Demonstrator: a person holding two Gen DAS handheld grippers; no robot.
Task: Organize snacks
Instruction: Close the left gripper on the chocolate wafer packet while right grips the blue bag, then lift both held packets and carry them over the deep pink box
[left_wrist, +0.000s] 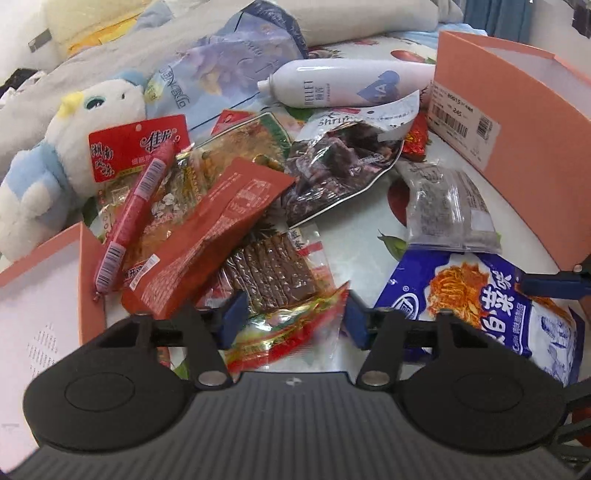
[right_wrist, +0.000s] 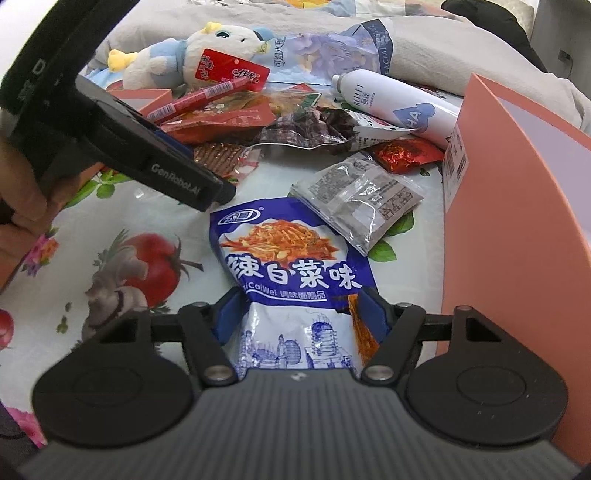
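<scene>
A heap of snack packets lies on a fruit-print tablecloth. My left gripper (left_wrist: 293, 314) is open, its blue pads either side of a shiny red-and-gold packet (left_wrist: 284, 332) next to a clear pack of brown strips (left_wrist: 273, 269). My right gripper (right_wrist: 301, 314) is open around the near end of a blue-and-white noodle-snack bag (right_wrist: 291, 266), which also shows in the left wrist view (left_wrist: 480, 306). A red sausage stick (left_wrist: 129, 218), a red-brown pouch (left_wrist: 207, 236), a dark torn bag (left_wrist: 340, 166) and a grey sachet (right_wrist: 358, 195) lie around.
A pink box (right_wrist: 517, 229) stands at the right, and a pink box lid (left_wrist: 40, 314) lies at the left. A white spray bottle (left_wrist: 347, 86), a plush toy (left_wrist: 85, 140) and a pale blue wipes pack (left_wrist: 229, 66) lie behind the heap. The left gripper's body (right_wrist: 147, 147) crosses the right wrist view.
</scene>
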